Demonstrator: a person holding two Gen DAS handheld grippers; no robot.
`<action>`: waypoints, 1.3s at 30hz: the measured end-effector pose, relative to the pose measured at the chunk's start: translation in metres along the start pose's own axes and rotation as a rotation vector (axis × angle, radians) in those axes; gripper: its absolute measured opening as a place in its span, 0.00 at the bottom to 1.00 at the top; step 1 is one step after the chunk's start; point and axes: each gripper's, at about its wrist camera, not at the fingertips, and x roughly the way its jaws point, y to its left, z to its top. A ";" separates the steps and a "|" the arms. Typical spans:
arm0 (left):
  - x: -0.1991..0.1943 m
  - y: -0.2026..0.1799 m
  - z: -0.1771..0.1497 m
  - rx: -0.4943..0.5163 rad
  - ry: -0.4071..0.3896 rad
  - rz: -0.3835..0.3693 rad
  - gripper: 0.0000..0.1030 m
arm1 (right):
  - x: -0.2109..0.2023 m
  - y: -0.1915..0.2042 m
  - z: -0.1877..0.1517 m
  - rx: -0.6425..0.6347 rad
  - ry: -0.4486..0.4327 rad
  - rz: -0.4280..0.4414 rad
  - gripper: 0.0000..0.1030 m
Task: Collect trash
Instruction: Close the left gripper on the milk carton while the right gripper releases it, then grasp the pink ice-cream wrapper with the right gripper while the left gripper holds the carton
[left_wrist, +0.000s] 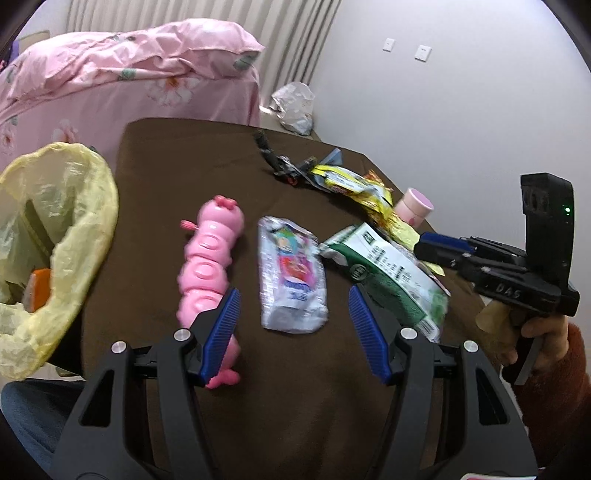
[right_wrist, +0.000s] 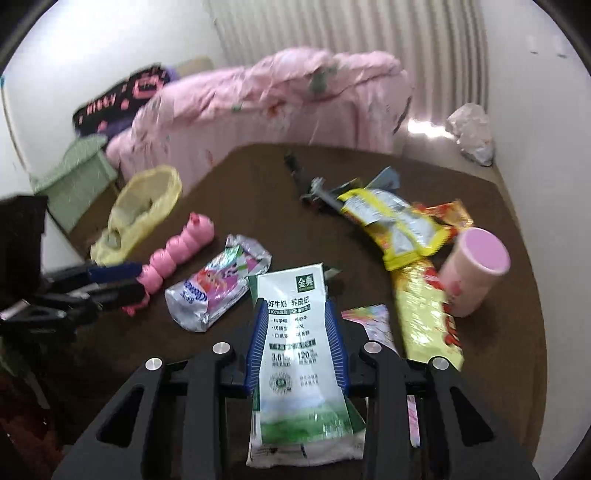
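My right gripper (right_wrist: 297, 314) is shut on a flattened green-and-white milk carton (right_wrist: 295, 332), squeezed between its blue pads just above the brown table; the carton also shows in the left wrist view (left_wrist: 388, 273). My left gripper (left_wrist: 293, 306) is open, its pads on either side of a crumpled silver drink pouch (left_wrist: 291, 273), also seen in the right wrist view (right_wrist: 214, 291). Yellow snack wrappers (right_wrist: 399, 225) lie at the right. A bin lined with a yellow bag (left_wrist: 48, 236) stands at the table's left edge.
A pink caterpillar toy (left_wrist: 210, 266) lies left of the pouch. A pink cup (right_wrist: 472, 269) stands among the wrappers. A small black tool (left_wrist: 280, 166) lies at the back. A bed with a pink quilt (left_wrist: 122, 74) is behind the brown table (left_wrist: 177, 162).
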 end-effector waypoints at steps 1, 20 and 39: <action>0.003 -0.003 0.001 -0.005 0.013 -0.014 0.57 | -0.006 -0.005 -0.003 0.012 -0.018 -0.018 0.30; 0.136 -0.099 0.063 0.122 0.240 0.062 0.65 | -0.058 -0.088 -0.065 0.217 -0.138 -0.279 0.53; 0.121 -0.123 0.043 0.215 0.239 0.121 0.66 | -0.060 -0.088 -0.076 0.199 -0.118 -0.360 0.56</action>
